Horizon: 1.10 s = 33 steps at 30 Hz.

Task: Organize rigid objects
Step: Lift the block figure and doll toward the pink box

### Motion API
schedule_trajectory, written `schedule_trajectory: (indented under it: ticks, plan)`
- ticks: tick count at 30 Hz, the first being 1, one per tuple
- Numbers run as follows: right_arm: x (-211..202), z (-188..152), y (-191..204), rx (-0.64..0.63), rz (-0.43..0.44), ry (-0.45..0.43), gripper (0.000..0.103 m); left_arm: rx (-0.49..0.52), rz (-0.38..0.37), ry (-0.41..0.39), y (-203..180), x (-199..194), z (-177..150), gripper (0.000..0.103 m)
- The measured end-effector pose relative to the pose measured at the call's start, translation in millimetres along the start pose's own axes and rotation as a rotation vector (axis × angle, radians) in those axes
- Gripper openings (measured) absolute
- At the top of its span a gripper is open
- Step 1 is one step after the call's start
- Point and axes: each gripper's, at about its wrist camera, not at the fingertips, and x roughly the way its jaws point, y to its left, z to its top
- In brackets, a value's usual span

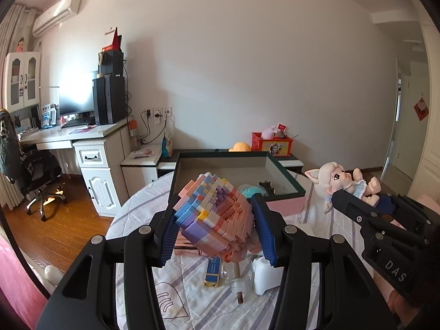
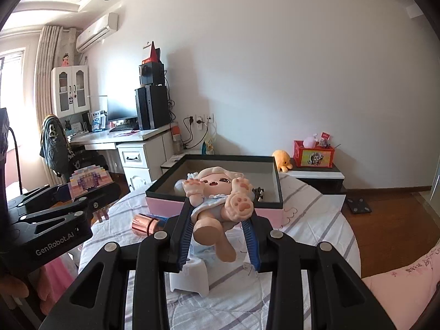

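My left gripper is shut on a pastel brick-built model of pink, blue and purple blocks, held above the table; it also shows in the right wrist view. My right gripper is shut on a pig-eared doll in a light blue dress, held above the table in front of the box; the doll also shows in the left wrist view. An open box with pink walls and a dark rim stands ahead, with a teal item and a dark clip inside.
On the striped tablecloth lie a white container, a blue-and-gold lighter, a clear vial and a copper-coloured tube. A desk with a computer stands left, a red crate behind.
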Motion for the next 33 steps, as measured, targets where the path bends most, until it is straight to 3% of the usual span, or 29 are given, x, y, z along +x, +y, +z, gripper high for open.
schedule_trajectory:
  ticks: [9, 17, 25, 33]
  plan:
    - [-17, 24, 13, -0.012, -0.009, -0.086, 0.035, 0.000, 0.029, -0.074, -10, -16, 20, 0.051]
    - [2, 31, 10, -0.027, -0.007, -0.072, 0.035, 0.022, 0.024, -0.063, -17, 6, 31, 0.051]
    - [65, 53, -6, -0.047, -0.024, -0.020, 0.035, 0.053, 0.008, -0.002, -7, 85, 63, 0.051]
    - [158, 50, -34, -0.042, -0.011, 0.132, 0.035, 0.074, -0.016, 0.203, 3, 201, 53, 0.051]
